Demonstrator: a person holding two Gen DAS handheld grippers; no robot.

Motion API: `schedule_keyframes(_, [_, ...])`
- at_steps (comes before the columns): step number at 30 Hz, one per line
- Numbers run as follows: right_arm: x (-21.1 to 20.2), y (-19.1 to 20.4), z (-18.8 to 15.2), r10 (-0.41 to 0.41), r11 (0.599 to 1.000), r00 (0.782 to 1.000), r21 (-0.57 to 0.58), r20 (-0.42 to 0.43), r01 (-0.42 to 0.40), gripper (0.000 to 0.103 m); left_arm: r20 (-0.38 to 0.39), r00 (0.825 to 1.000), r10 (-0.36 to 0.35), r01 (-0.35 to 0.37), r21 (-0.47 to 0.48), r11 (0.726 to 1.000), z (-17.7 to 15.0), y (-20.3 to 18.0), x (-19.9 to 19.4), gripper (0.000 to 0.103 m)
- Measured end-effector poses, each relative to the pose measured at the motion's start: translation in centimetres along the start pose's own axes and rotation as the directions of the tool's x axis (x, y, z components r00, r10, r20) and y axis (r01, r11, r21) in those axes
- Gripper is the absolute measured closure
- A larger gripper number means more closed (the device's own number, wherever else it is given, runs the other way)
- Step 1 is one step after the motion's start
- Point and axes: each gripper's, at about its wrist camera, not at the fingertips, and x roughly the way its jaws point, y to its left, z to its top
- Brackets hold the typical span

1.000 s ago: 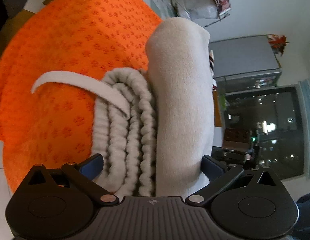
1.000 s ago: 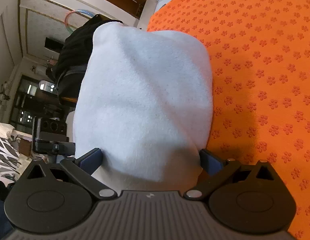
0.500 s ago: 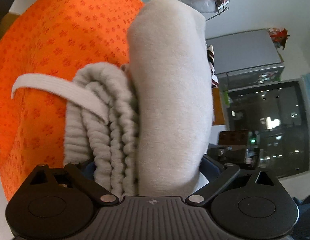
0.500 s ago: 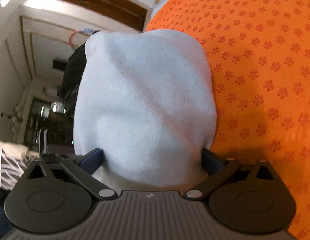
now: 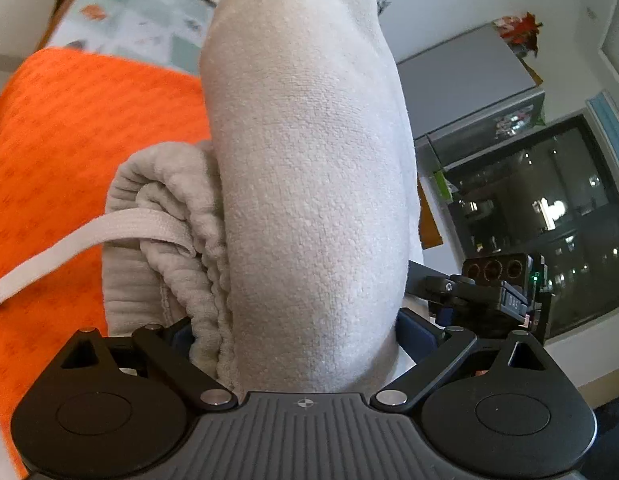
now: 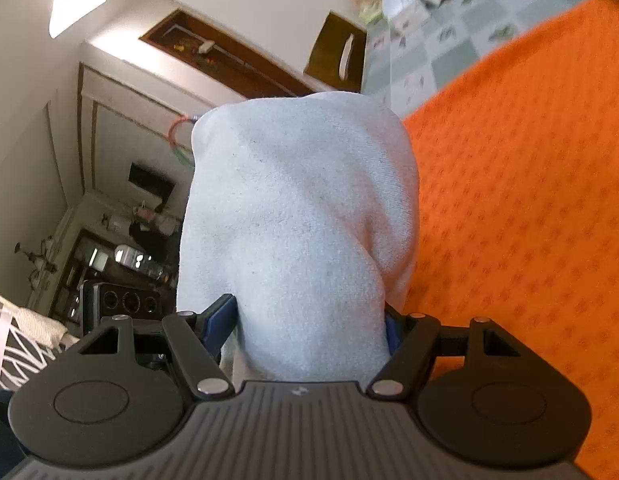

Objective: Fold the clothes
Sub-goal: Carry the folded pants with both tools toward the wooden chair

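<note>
A folded bundle of pale grey fleece clothing (image 5: 309,184) fills the middle of the left wrist view. Its ribbed waistband folds (image 5: 165,216) and a flat white drawstring (image 5: 69,248) hang to the left. My left gripper (image 5: 293,332) is shut on the bundle, its blue pads pressed into both sides. In the right wrist view the same fleece bundle (image 6: 301,232) stands up between the fingers. My right gripper (image 6: 309,324) is shut on it. The bundle is held above the orange cloth (image 6: 529,208). The fingertips are hidden by fabric.
The orange flower-patterned cloth (image 5: 69,128) lies below to the left. A green checked tablecloth (image 6: 449,40) with clutter lies beyond it. The other gripper's body (image 5: 497,284) shows at right. A dark window, grey cabinet and wooden door surround.
Both grippers have closed tighter on the fleece bundle and lifted it up off the orange cloth. The views now tilt toward the room and the far table.
</note>
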Motion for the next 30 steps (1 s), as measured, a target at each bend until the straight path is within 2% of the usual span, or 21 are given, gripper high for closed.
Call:
schedule_keyframes(5, [-5.3,-0.7,4.1,-0.025,0.999,0.999,0.025,0.031,0.024,0.026,-0.005,1.0,0.008,-0.007,0.052,0.999,2.2,-5.0,3.8,0.006])
schedule_keyframes(9, [-10.9,-3.6,7.4,-0.026,1.0,0.998,-0.004,0.05,0.026,0.026,0.027,1.0,0.006,-0.009,0.097,0.995,3.4,-9.7,8.8,0.006])
schedule_keyframes(17, [-23.0,-11.6,14.2,-0.043,0.996,0.999,-0.072,0.03,0.045,0.026,0.066,0.998,0.007,-0.01,0.042,0.999,1.7,-18.4,20.5,0.006])
schedule_keyframes(20, [-27.4,-14.5,15.7,-0.057,0.996,0.998,-0.066,0.027,0.059,0.026,0.058,0.998,-0.007,0.005,0.036,0.999,0.8,-21.7,24.7,0.006])
schedule_keyframes(25, [-35.1,-17.7,16.0,-0.1,0.994,0.993,-0.047,0.055,0.103,0.026,0.013,0.998,-0.059,0.058,0.062,0.996,0.0,-26.0,30.4,0.006])
schedule_keyframes(30, [-41.3,-19.6,15.9,-0.144,0.989,0.986,-0.009,0.088,0.145,0.026,-0.031,0.997,-0.075,0.077,0.064,0.995,-0.3,-29.7,34.1,0.007])
